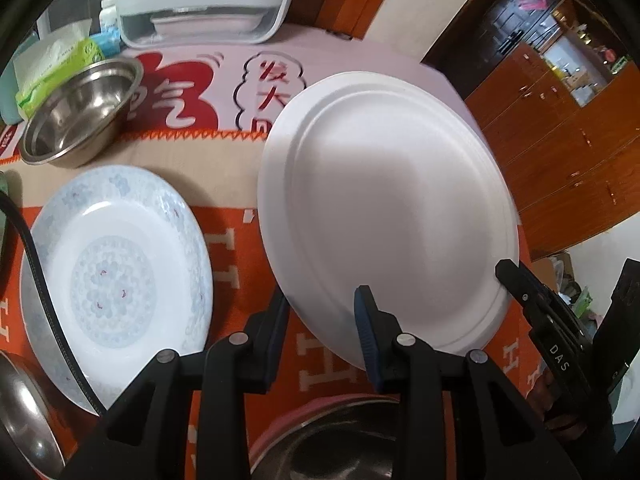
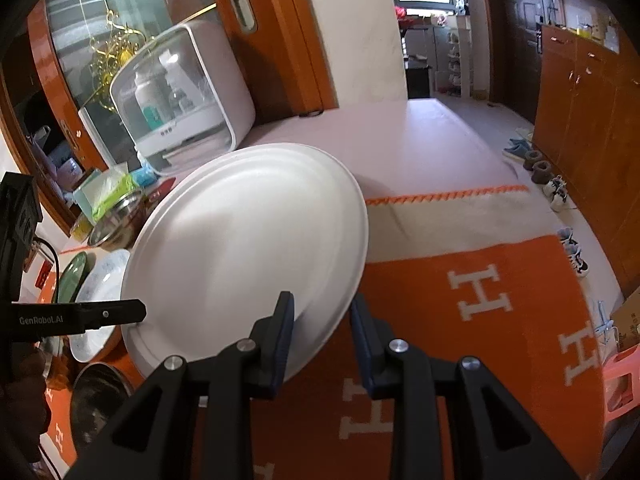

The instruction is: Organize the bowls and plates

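Your left gripper [image 1: 324,322] pinches the near rim of a plain white plate [image 1: 384,208], and your right gripper [image 2: 322,332] bites the same plate's rim [image 2: 248,248] at another spot, both pairs of jaws pressed on its edge. The plate hangs tilted, clear of the orange blanket [image 1: 320,364] that covers the table, over its near half. This reads as the carry step: one plate lifted, not yet stacked. Beside it, toward the left edge, lies a floral-patterned plate [image 1: 120,276] (the likely landing spot, though that is a guess); a steel bowl [image 1: 80,112] sits behind that. Next you would need to level the plate, bring it over the patterned one, lower it squarely, and release both grips together.
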Demonstrator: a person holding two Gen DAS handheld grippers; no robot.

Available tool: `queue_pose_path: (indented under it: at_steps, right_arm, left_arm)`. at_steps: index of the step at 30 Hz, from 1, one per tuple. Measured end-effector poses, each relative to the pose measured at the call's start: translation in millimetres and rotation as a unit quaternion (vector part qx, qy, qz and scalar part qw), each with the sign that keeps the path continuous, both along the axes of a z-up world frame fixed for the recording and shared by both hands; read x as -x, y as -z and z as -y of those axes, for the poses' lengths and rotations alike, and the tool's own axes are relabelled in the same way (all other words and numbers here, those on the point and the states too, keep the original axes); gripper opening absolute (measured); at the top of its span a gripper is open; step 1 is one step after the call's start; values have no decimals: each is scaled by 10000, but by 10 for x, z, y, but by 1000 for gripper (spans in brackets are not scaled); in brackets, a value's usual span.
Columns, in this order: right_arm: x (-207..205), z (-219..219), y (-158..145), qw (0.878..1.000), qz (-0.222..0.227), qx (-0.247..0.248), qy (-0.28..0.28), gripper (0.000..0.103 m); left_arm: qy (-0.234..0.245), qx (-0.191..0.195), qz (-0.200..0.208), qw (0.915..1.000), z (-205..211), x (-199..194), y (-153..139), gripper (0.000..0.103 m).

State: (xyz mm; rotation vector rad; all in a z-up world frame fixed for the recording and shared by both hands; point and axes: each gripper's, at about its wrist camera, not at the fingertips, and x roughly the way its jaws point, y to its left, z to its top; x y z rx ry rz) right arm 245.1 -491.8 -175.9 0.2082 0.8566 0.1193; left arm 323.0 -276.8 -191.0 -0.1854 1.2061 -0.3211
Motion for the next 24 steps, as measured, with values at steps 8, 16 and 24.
queue_pose_path:
  at_steps: [8, 16, 24]
  right_arm:
    - [198, -33, -297, 9996, 266, 21, 64, 28]
    - [620, -82, -578, 9988, 400, -151, 228, 28]
    - [992, -244, -805, 9981, 560, -188, 157, 29]
  left_arm:
    - [-86, 197, 317, 9993, -89, 205, -302, 32]
    - [-155, 319, 617, 9975, -221, 568, -637, 32]
    - [-259, 384, 844, 9954, -415, 1001, -893, 32]
